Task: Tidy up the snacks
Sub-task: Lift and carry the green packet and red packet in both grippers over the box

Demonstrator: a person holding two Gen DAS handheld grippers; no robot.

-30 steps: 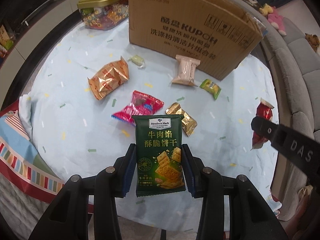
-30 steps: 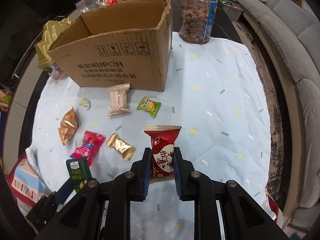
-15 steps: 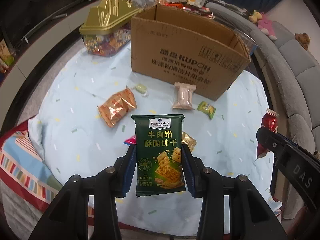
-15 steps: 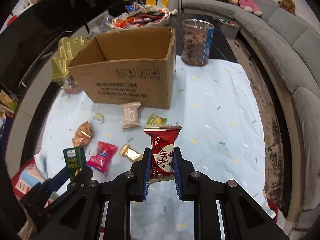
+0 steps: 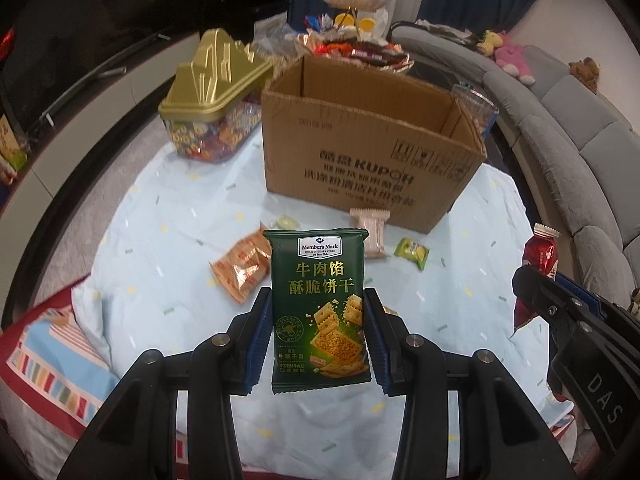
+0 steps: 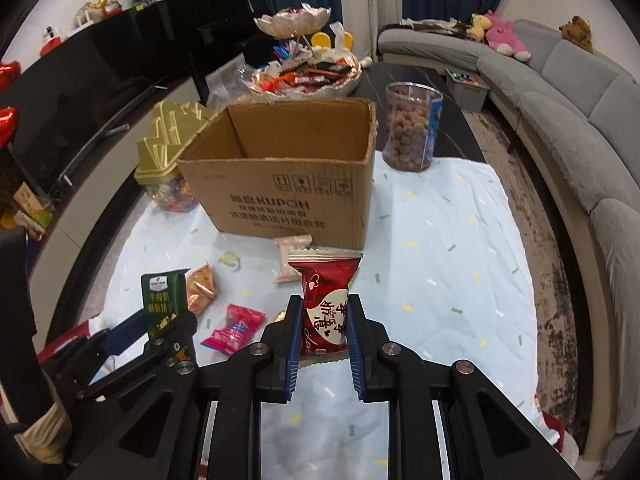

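Nearest in the left wrist view, the left tool (image 5: 318, 332) is gripping the green pack (image 5: 318, 300) upright between its blue pads, clamped on both side edges. In the right wrist view the right tool (image 6: 323, 338) is pinching the red pack (image 6: 325, 308) the same way, its jaws nearly together on the narrow wrapper.

Compared with a second ago, both tools are riding higher and tilting up: the desk (image 6: 460, 280) is falling away beneath the held packs, and the box (image 6: 288, 176), seen then mostly as a side wall, is now showing its open mouth and inner walls. Neither grip is changing; the packs are sitting in the pads exactly as before.

So the pick-up looks finished for both hands, and the carry toward the box is probably under way, with both packs still short of its near wall and clear of the desk.

Farther out, loose snacks are still waiting on the desk: an orange pack (image 5: 240, 266), a pink pack (image 6: 234, 328), a beige bar (image 5: 370, 230) just in front of the box, and a small green candy (image 5: 412, 252) beside it. Behind the box are standing a gold-lidded tub (image 5: 212, 96) and a clear jar (image 6: 412, 128).
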